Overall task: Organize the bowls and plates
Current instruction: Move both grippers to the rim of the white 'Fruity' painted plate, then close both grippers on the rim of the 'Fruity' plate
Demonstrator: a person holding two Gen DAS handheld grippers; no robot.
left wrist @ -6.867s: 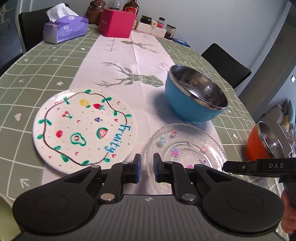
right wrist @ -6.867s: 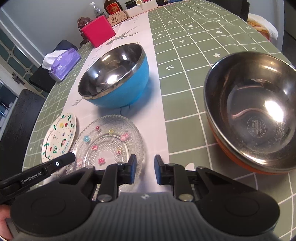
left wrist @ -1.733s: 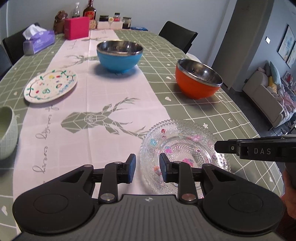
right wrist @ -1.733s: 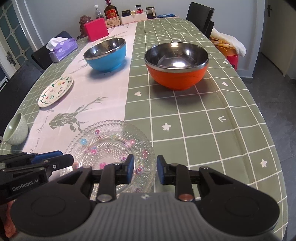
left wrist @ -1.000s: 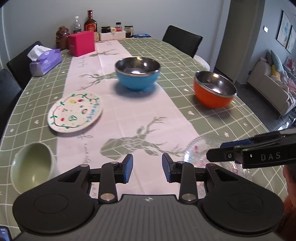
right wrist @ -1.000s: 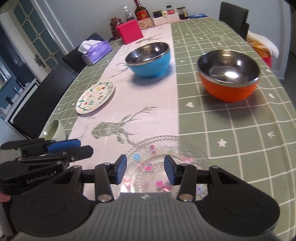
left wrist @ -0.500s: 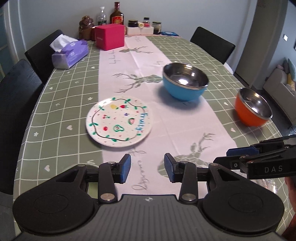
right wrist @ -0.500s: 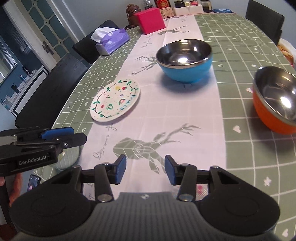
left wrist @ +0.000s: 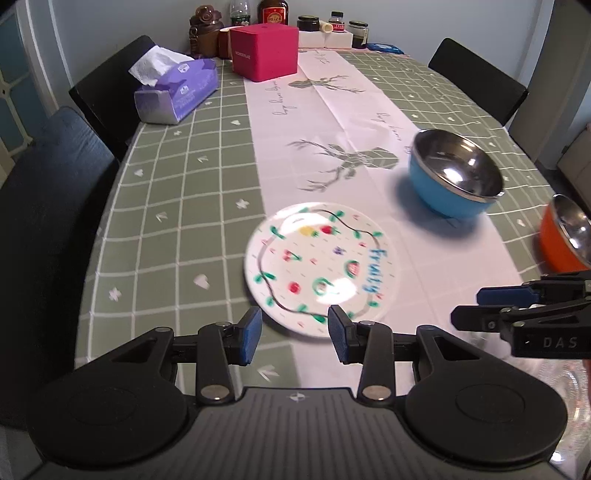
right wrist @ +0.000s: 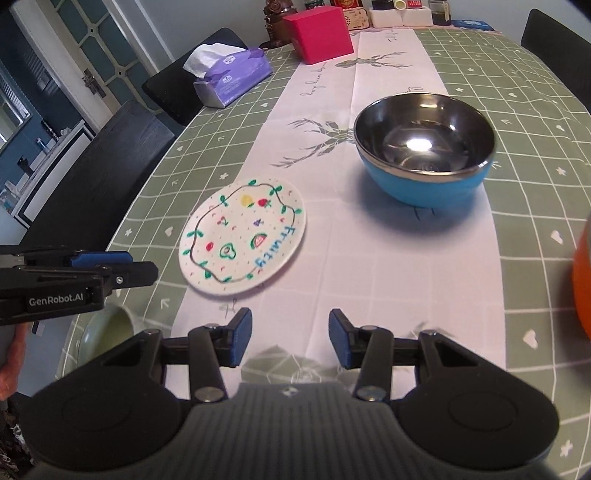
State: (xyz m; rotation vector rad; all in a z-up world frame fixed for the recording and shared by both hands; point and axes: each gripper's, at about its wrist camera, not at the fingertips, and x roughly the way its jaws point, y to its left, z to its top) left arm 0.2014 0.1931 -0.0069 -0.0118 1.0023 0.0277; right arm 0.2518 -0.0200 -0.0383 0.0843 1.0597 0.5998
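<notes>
A white plate painted with fruit [left wrist: 320,266] lies on the pale table runner [left wrist: 354,122]; it also shows in the right wrist view [right wrist: 242,238]. My left gripper [left wrist: 294,334] is open and empty, just short of the plate's near rim. My right gripper [right wrist: 290,341] is open and empty, farther back over the runner [right wrist: 388,266]. A blue steel-lined bowl [left wrist: 455,178] [right wrist: 424,147] stands beyond the plate to the right. An orange bowl [left wrist: 567,234] [right wrist: 583,280] is at the right edge. A small green bowl [right wrist: 105,332] sits low left. The glass plate [left wrist: 561,384] is partly visible at lower right.
A purple tissue box [left wrist: 173,90], a pink box [left wrist: 264,50] and jars and bottles [left wrist: 332,27] stand at the table's far end. Black chairs [left wrist: 48,206] line the left side, another is at the far right [left wrist: 480,79]. The green checked cloth [left wrist: 177,192] covers the table.
Both grippers have left the glass plate near the table's right front and swung left toward the fruit plate. Both jaws are wider open than before. The fruit plate is now closer.
</notes>
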